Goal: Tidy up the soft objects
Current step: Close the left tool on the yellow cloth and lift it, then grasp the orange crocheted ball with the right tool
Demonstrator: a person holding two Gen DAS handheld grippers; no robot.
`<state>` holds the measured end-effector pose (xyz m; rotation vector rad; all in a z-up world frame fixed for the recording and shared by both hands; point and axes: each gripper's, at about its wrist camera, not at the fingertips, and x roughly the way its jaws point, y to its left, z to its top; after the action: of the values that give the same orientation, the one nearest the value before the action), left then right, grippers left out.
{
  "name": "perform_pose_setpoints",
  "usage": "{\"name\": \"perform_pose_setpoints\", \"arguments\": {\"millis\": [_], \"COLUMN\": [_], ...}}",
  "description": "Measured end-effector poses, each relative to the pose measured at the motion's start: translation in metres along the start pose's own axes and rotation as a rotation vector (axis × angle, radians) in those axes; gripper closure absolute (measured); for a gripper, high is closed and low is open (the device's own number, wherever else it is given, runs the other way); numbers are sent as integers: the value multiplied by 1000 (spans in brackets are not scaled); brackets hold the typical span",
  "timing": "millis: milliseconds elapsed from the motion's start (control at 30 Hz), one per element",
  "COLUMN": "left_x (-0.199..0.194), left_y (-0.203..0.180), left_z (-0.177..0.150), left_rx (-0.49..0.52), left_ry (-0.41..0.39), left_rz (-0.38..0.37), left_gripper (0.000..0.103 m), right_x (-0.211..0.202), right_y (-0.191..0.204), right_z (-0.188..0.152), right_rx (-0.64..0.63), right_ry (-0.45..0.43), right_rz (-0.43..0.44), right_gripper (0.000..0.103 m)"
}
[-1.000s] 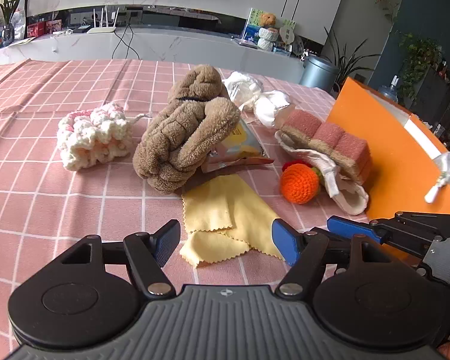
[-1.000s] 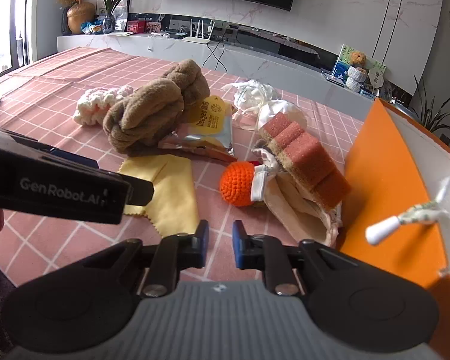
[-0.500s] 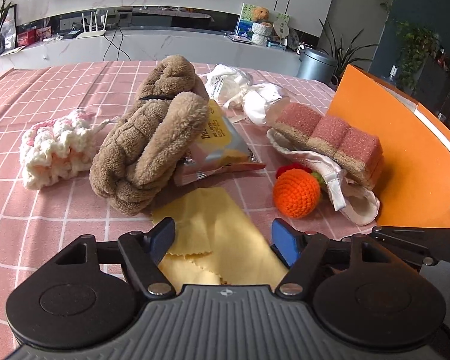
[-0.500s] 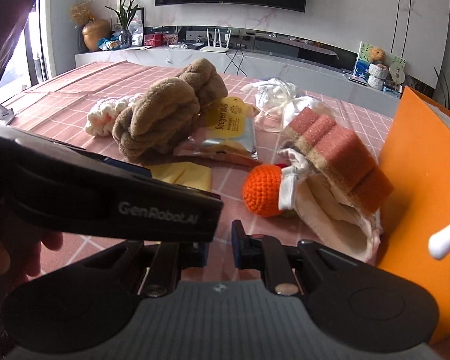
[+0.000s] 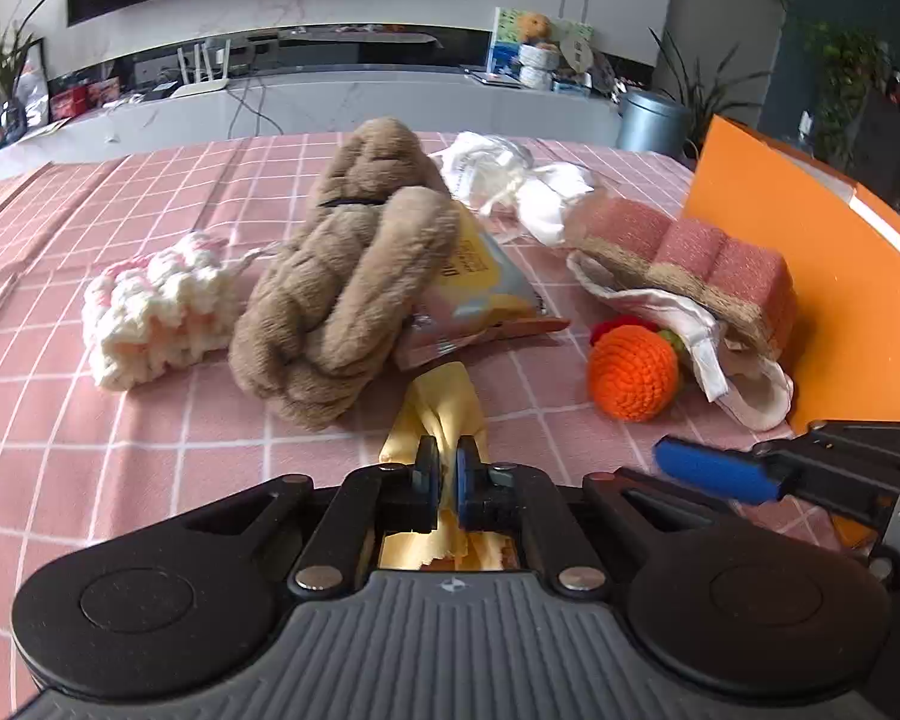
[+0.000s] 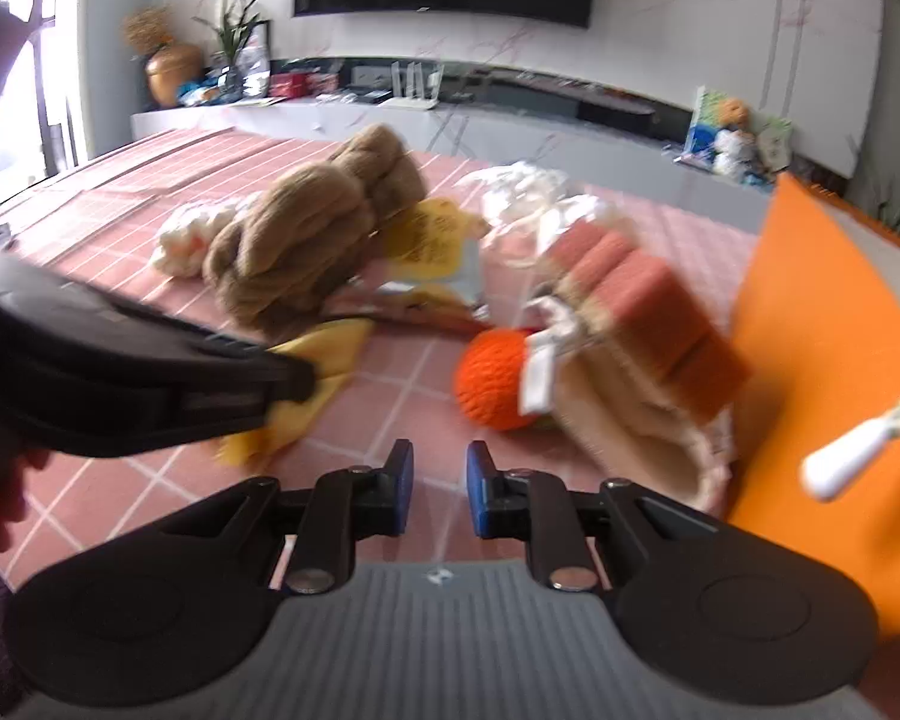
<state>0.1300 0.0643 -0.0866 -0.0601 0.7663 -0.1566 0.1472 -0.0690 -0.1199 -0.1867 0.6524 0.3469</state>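
Pinching thin yellow cloth (image 5: 444,414) w/ left gripper (image 5: 444,468), bunched, right gripper (image 6: 440,495) opening, empty, fuzzy brown plush (image 5: 342,294) behind

Bare tablecloth (image 5: 120,450) left of brown plush (image 5: 342,300) is passable. Right side blocked: orange box wall (image 5: 840,312), crochet ball (image 5: 633,373), sponge (image 5: 702,258) crowded, gaps probably tight.

Black left tool (image 5: 444,474) with blue pads, grey ribbed base
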Motion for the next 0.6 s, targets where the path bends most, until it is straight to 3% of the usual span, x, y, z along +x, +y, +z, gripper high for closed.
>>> {"name": "perform_pose_setpoints", "arguments": {"millis": [67, 167, 200, 500, 600], "left_x": [-7, -15, -17, -21, -21], "left_y": [7, 12, 14, 15, 15], "left_z": [-3, -3, -1, 6, 5], "left_rx": [-26, -24, -29, -23, -21], "left_ry": [-17, -36, -40, -55, -55], "left_rz": [-3, 13, 12, 7, 6], "left_gripper": [98, 98, 98, 98, 98], "right_x": [0, 3, 5, 30, 32], "right_y": [0, 0, 0, 5, 5], "right_z": [3, 8, 9, 27, 28], "right_rx": [-2, 17, 28, 56, 54], "right_ry": [-11, -14, -16, -14, -11], "right_rz": [-44, -94, -93, -173, -171], "right_gripper": [81, 55, 52, 47, 58]}}
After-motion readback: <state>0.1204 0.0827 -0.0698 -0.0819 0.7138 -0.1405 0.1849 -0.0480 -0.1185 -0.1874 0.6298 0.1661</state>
